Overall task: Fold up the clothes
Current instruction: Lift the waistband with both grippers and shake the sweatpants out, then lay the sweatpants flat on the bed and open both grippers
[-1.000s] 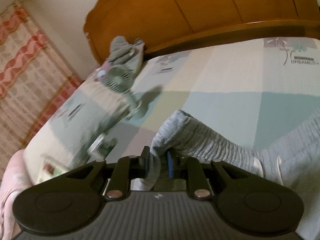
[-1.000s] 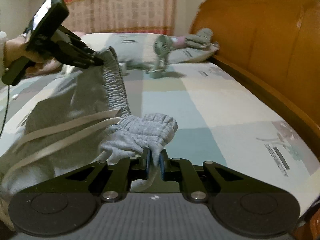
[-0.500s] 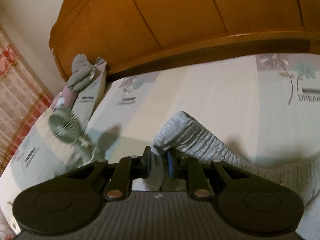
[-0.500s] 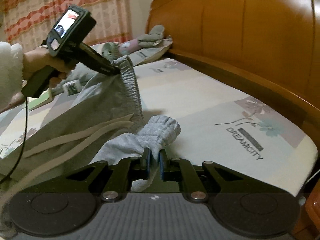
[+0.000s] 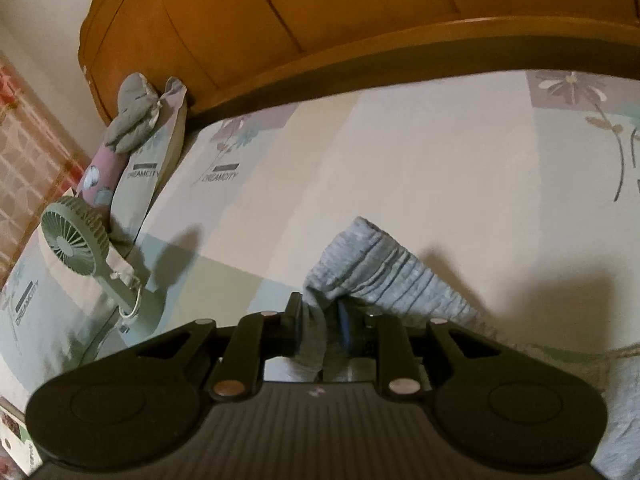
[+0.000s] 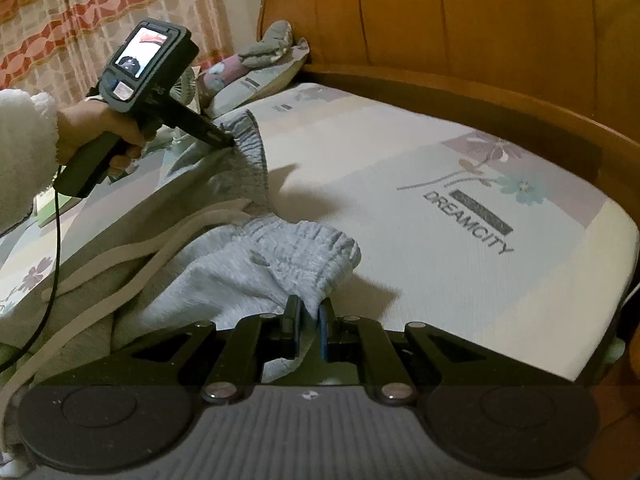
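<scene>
Grey sweatpants (image 6: pixel 208 264) with pale side stripes lie across a patterned bed sheet (image 6: pixel 400 168). My left gripper (image 5: pixel 318 312) is shut on one end of the ribbed elastic waistband (image 5: pixel 380 264), held just above the sheet. In the right wrist view that same left gripper (image 6: pixel 226 141) shows at upper left, held by a hand in a fuzzy white sleeve, lifting the waistband corner. My right gripper (image 6: pixel 308 312) is shut on the other bunched end of the waistband (image 6: pixel 304 248), low over the sheet.
A wooden headboard (image 5: pixel 320 12) runs along the far edge of the bed. A green handheld fan (image 5: pixel 80 240) stands by pillows (image 5: pixel 148 168) with a grey plush toy (image 5: pixel 132 116) on top. Striped curtains (image 6: pixel 100 4) hang behind. The mattress edge (image 6: pixel 600 312) drops off at right.
Both grippers have carried the waistband toward the headboard end of the bed and lowered it nearer the sheet. Both stay shut on the fabric.
</scene>
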A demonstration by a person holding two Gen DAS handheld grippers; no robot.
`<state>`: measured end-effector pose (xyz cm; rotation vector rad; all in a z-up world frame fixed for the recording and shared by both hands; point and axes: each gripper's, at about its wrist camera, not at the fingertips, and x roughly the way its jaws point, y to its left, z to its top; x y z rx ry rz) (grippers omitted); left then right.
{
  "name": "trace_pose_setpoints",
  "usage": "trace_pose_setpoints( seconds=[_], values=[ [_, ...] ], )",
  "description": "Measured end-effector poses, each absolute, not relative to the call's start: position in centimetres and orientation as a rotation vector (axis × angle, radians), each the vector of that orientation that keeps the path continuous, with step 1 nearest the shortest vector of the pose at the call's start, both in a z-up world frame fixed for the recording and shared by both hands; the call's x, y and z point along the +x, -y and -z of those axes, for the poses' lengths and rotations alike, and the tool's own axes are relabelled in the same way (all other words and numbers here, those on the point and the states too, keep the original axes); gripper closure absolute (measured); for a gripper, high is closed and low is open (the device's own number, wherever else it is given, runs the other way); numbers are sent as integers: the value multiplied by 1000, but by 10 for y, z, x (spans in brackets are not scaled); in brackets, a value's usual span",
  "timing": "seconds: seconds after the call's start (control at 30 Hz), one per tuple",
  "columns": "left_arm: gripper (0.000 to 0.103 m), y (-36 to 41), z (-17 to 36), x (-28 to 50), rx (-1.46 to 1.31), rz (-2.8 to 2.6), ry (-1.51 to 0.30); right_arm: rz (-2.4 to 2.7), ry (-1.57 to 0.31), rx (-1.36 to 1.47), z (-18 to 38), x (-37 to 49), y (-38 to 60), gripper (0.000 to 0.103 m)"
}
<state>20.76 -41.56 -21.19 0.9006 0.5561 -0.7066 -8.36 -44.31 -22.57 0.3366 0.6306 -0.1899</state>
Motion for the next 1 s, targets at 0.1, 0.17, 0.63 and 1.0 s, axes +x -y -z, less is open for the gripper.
trace_pose_setpoints(
  seconds=[0.1,0.17,0.63,1.0],
  values=[
    [75,416,212,209,918,690,-568,198,-648,341,229,-83,446,88],
    [68,417,210,211,923,675,-570,204,-658,348,231,-83,448,86],
    [39,349,178,172,901,709,-586,166,-677,406,229,-95,456,40],
    [30,184,141,74,736,717,-636,-31,-593,309,197,-65,418,19]
  ],
)
